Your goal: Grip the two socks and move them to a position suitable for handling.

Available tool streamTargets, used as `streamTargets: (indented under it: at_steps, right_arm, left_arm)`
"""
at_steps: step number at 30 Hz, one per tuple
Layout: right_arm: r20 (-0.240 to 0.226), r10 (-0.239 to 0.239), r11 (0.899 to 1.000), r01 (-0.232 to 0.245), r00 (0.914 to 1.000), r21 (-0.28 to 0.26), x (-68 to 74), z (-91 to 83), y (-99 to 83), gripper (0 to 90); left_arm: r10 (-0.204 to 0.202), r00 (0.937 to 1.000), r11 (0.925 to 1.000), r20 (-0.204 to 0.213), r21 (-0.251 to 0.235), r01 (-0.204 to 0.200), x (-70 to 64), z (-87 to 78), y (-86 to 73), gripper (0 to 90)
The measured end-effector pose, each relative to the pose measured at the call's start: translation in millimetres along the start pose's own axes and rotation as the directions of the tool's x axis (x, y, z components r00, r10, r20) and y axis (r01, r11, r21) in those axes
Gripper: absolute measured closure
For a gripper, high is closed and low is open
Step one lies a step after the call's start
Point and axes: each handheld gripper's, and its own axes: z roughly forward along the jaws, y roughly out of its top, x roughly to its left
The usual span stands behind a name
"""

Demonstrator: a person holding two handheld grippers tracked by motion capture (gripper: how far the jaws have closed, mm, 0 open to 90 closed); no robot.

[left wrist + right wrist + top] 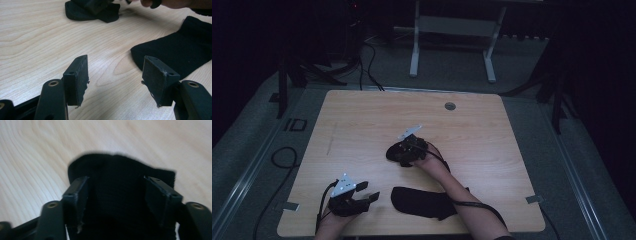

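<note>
Black pads of right hand-held gripper (116, 200) stand wide apart w/ a bunched black sock (120, 177) between them, not clamped, near mid worktop (362, 120). Left hand-held gripper (115, 80) also wide open, empty, low over bare wood at front-left. Second black sock (180, 50) lies flat just beside its right pad, under the right forearm (462, 195).

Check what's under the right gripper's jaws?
A black sock lies under the open right gripper, on the wooden table. Anything beneath the sock is covered.
</note>
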Motion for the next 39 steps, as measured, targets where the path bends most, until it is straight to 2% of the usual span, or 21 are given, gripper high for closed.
streamTargets:
  at_steps: [1,3,4,7,12,15,17,20,21,22,23,25,28,32,36,38,39]
  right_arm:
    - [0.024,-0.035,0.999,0.035,0.9991,-0.001,3.1,0.3,-1.0,39.1]
    - [0.025,-0.039,0.999,0.039,0.9989,0.0,4.5,-0.1,-0.8,41.4]
    - [0.028,-0.042,0.999,0.042,0.9987,0.001,7.1,-1.2,-0.9,52.3]
    - [0.053,-0.058,0.998,0.058,0.9969,-0.013,10.2,-1.9,-2.5,66.7]
    - [0.079,-0.079,0.997,0.08,0.9937,-0.012,14.3,-3.1,-3.1,74.1]
    - [0.095,-0.086,0.996,0.088,0.9917,-0.02,17.3,-9.2,-4.4,76.1]
    - [0.084,-0.071,0.996,0.075,0.9939,-0.054,17.0,-17.8,-6.5,76.2]
    - [0.089,-0.067,0.991,0.077,0.9938,-0.107,16.5,-39.3,-11.5,76.3]
    - [0.089,-0.067,0.991,0.077,0.9938,-0.107,16.5,-39.3,-11.5,76.3]
    - [0.095,-0.065,0.99,0.077,0.9933,-0.119,16.5,-46.6,-13.4,76.3]
    - [0.102,-0.072,0.987,0.085,0.9922,-0.135,16.4,-57.8,-16.1,76.3]
    - [0.114,-0.089,0.982,0.106,0.9895,-0.155,18.0,-72.3,-20.1,76.3]
    - [0.101,-0.088,0.977,0.106,0.991,-0.186,19.3,-91.0,-26.7,76.2]
    - [0.105,-0.083,0.97,0.105,0.991,-0.221,21.8,-110.4,-34.2,76.2]
    - [0.121,-0.093,0.962,0.12,0.9883,-0.243,23.4,-122.7,-38.7,76.1]
    - [0.131,-0.1,0.962,0.13,0.9863,-0.242,22.6,-126.0,-40.9,76.0]
    - [0.129,-0.089,0.962,0.119,0.9876,-0.247,22.1,-127.4,-42.6,76.0]
  left_arm:
    - [-0.001,1.0,1.0,0.0,0.0,0.001,0.0,0.2,0.1,38.1]
    - [-0.002,1.0,1.0,0.004,0.001,0.002,0.1,0.5,0.3,38.1]
    - [-0.004,1.0,1.0,-0.003,0.0,0.004,-0.3,1.2,0.5,38.1]
    - [-0.016,0.9998,0.9999,-0.01,0.005,0.016,0.8,2.6,2.0,38.0]
    - [-0.029,0.9996,0.9996,0.0,0.006,0.029,3.3,7.4,5.7,38.1]
    - [-0.033,0.9994,0.9994,0.001,0.0,0.033,5.2,10.4,11.4,38.1]
    - [-0.034,0.9994,0.9994,0.002,-0.002,0.034,7.3,13.5,16.4,38.1]
    - [-0.045,0.999,0.9987,0.005,-0.023,0.045,9.2,20.4,27.2,38.1]
    - [-0.045,0.999,0.9987,0.005,-0.023,0.045,9.2,20.4,27.2,38.1]
    - [-0.045,0.999,0.9987,0.005,-0.023,0.045,9.2,20.4,27.2,38.1]
    - [-0.041,0.9988,0.9989,0.026,-0.024,0.041,8.2,28.5,38.3,38.0]
    - [-0.02,0.9996,0.9992,0.022,-0.035,0.021,4.7,35.5,47.6,38.0]
    - [-0.014,0.9981,0.9985,0.061,-0.053,0.017,-0.2,46.8,61.9,38.1]
    - [-0.013,0.9923,0.9982,0.123,-0.056,0.02,-7.6,64.6,79.8,40.0]
    - [-0.018,0.9846,0.9972,0.174,-0.068,0.03,-14.4,80.6,95.7,42.3]
    - [-0.021,0.9807,0.9966,0.194,-0.074,0.036,-17.2,87.3,102.9,46.0]
    - [-0.021,0.9807,0.9966,0.194,-0.074,0.036,-17.2,87.3,102.9,46.8]
